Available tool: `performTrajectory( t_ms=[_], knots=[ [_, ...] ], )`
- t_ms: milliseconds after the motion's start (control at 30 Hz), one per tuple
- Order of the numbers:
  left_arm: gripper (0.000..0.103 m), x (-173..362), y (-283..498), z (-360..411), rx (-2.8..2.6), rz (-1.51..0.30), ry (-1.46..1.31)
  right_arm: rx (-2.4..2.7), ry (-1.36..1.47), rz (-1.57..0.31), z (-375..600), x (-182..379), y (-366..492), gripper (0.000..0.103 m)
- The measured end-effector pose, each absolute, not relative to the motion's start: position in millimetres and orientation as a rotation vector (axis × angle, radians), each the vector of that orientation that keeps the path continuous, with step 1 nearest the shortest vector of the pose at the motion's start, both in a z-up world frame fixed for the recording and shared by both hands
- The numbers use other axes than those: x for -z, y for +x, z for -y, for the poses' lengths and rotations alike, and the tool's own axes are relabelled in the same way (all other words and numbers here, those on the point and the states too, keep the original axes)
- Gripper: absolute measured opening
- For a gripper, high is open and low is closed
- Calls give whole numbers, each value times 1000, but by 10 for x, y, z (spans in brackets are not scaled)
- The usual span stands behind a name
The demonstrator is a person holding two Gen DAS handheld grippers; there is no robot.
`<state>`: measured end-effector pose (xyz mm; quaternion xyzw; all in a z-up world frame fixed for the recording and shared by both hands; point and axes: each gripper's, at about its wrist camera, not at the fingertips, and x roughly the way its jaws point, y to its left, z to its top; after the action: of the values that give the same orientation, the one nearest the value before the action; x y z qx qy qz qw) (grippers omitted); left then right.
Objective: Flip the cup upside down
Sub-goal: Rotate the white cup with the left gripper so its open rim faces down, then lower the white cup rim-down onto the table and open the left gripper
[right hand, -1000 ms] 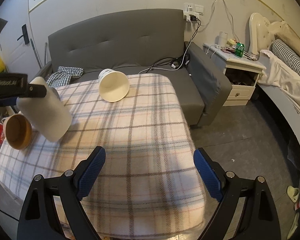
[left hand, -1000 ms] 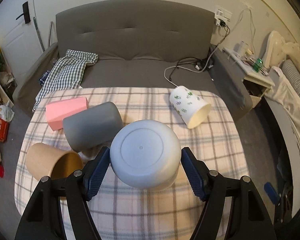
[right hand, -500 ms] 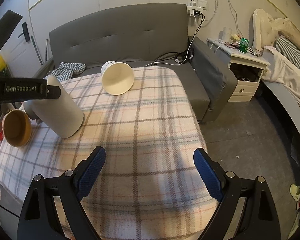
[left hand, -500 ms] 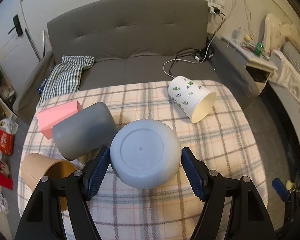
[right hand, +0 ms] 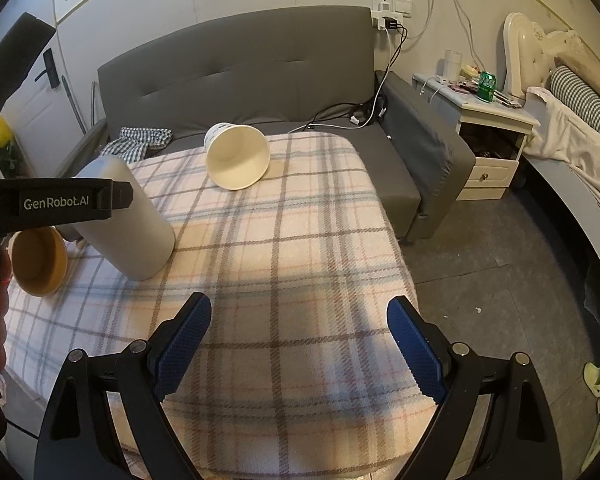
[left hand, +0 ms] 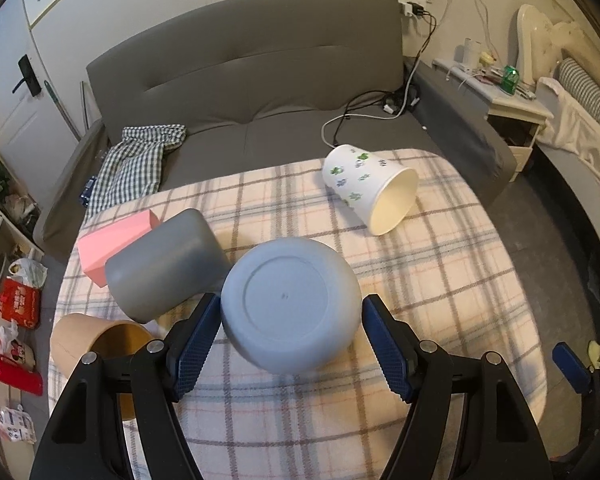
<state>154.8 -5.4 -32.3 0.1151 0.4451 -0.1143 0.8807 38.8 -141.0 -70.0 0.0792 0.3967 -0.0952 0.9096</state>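
My left gripper (left hand: 290,336) is shut on a pale blue-grey cup (left hand: 290,300), its flat base facing the camera. In the right wrist view the same cup (right hand: 136,228) is tilted, base end down at the plaid cloth; whether it touches is unclear. The left gripper's finger (right hand: 56,202) lies across it. My right gripper (right hand: 300,344) is open and empty above the near right part of the cloth.
A white leaf-print paper cup (left hand: 366,188) lies on its side at the far right. A dark grey cup (left hand: 164,264), a pink box (left hand: 112,240) and a brown paper cup (left hand: 96,340) lie at the left. A grey sofa (left hand: 260,80) stands behind the table (right hand: 300,248).
The left gripper has carried the cup and tilted it, lowering it towards the cloth. The right gripper has drifted slightly and stays open.
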Motion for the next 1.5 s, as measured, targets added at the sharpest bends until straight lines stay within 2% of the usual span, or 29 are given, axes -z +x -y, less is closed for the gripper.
performTrajectory(
  t_ms=[233, 567, 1000, 1233, 1367, 1500],
  knots=[
    [76, 221, 1510, 47, 269, -940, 186, 199, 165, -804, 1437, 594, 330, 90],
    [76, -204, 1434, -26, 306, -863, 134, 206, 151, -752, 1421, 266, 237, 90],
    [76, -707, 1255, -595, 249, -732, 93, 180, 142, -637, 1280, -347, 69, 90],
    [76, -671, 1005, -981, 205, -675, 95, 141, 141, -593, 1093, -508, -38, 90],
    [82, -518, 844, -1217, 161, -633, 72, 117, 137, -583, 983, -489, -61, 90],
    [89, -339, 648, -1353, 179, -568, 62, 98, 107, -577, 849, -384, -79, 97]
  ],
)
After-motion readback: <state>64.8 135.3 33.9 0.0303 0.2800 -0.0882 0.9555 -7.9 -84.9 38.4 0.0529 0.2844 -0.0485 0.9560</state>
